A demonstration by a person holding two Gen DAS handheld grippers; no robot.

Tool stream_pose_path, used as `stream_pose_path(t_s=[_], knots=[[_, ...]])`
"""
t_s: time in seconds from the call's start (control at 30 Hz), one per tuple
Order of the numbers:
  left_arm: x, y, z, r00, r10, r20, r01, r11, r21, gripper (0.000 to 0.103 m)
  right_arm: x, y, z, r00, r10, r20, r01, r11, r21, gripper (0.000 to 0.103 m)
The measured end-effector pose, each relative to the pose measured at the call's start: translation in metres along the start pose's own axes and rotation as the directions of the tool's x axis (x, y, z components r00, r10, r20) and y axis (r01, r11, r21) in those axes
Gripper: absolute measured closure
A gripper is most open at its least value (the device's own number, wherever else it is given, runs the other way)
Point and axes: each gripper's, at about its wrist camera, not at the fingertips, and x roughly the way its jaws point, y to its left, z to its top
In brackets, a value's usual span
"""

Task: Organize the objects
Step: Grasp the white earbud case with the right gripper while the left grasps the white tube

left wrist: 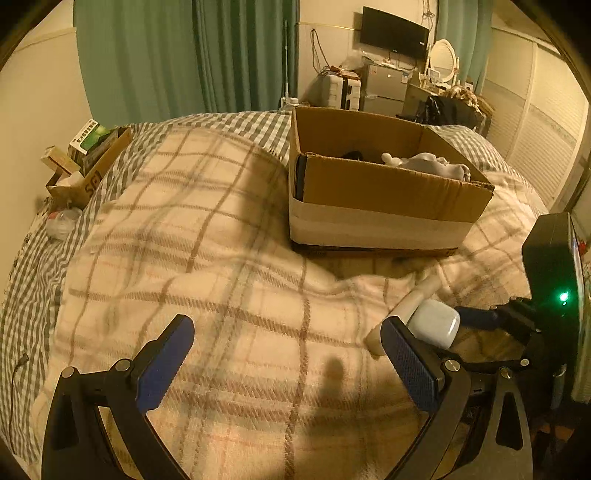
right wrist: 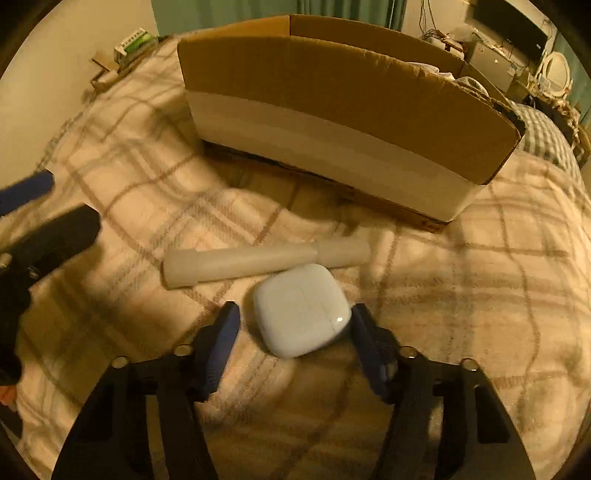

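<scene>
A white earbud case (right wrist: 301, 309) lies on the plaid blanket, between the open fingers of my right gripper (right wrist: 295, 325); the pads stand a little off each side of it. Just behind it lies a translucent white tube (right wrist: 266, 260). An open cardboard box (right wrist: 332, 110) stands on the bed beyond; white cloth (left wrist: 428, 164) lies inside it. My left gripper (left wrist: 284, 350) is open and empty above the blanket, left of the case (left wrist: 434, 323) and the tube (left wrist: 417, 295). The right gripper (left wrist: 476, 317) shows at the right of the left wrist view.
The bed carries a plaid blanket (left wrist: 221, 240) over a gingham sheet (left wrist: 37, 277). A small carton with boxes (left wrist: 88, 158) sits at the bed's far left by the wall. Green curtains, a fridge and a wall TV (left wrist: 393, 31) stand beyond the bed.
</scene>
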Motion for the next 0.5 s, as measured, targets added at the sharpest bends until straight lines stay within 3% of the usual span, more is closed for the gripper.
stream_pose_path(t_s=[0.1, 0.37, 0.5], knots=[[-0.004, -0.004, 0.000, 1.000, -0.013, 0.007, 0.013, 1.000, 0.011, 0.000, -0.012, -0.005, -0.005, 1.000, 0.006, 0.026, -0.007, 1.000, 0.029, 0.051], [0.005, -0.032, 0.003, 0.999, -0.020, -0.028, 0.022, 0.995, 0.097, 0.000, -0.081, -0.043, -0.016, 0.968, -0.179, 0.176, 0.156, 0.978, 0.137, 0.051], [0.020, -0.058, 0.007, 0.998, -0.031, -0.057, 0.040, 0.985, 0.165, 0.000, -0.095, -0.063, -0.016, 0.958, -0.198, 0.209, 0.161, 0.970, 0.182, 0.051]])
